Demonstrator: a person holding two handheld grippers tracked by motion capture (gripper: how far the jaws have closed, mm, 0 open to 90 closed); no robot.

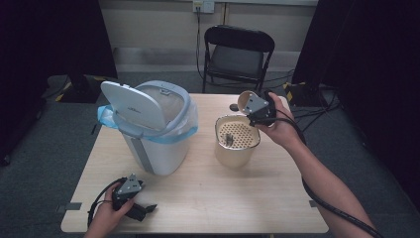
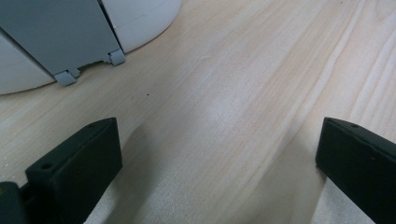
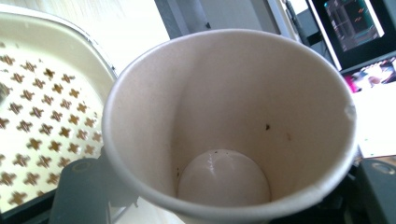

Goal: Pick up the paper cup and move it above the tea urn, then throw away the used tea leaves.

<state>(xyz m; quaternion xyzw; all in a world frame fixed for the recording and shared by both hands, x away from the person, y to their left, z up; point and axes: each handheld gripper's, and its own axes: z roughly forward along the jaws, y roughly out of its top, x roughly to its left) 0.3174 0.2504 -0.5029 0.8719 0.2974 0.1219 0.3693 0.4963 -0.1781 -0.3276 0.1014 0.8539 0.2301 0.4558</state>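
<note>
From my seat, the near half of the pale wooden table is the widest open stretch: bare wood runs from my left gripper, resting at the near left edge with its jaws spread over bare wood, across to the near right corner. Far left, the white plastic bin with a raised grey-white lid and blue liner blocks the way and stands tall. Right of it, the cream pot with a perforated strainer insert takes the middle-right. Between bin and pot lies a narrow lane of wood. My right gripper, clamped on a tilted paper cup, crowds the air above the pot's far rim.
</note>
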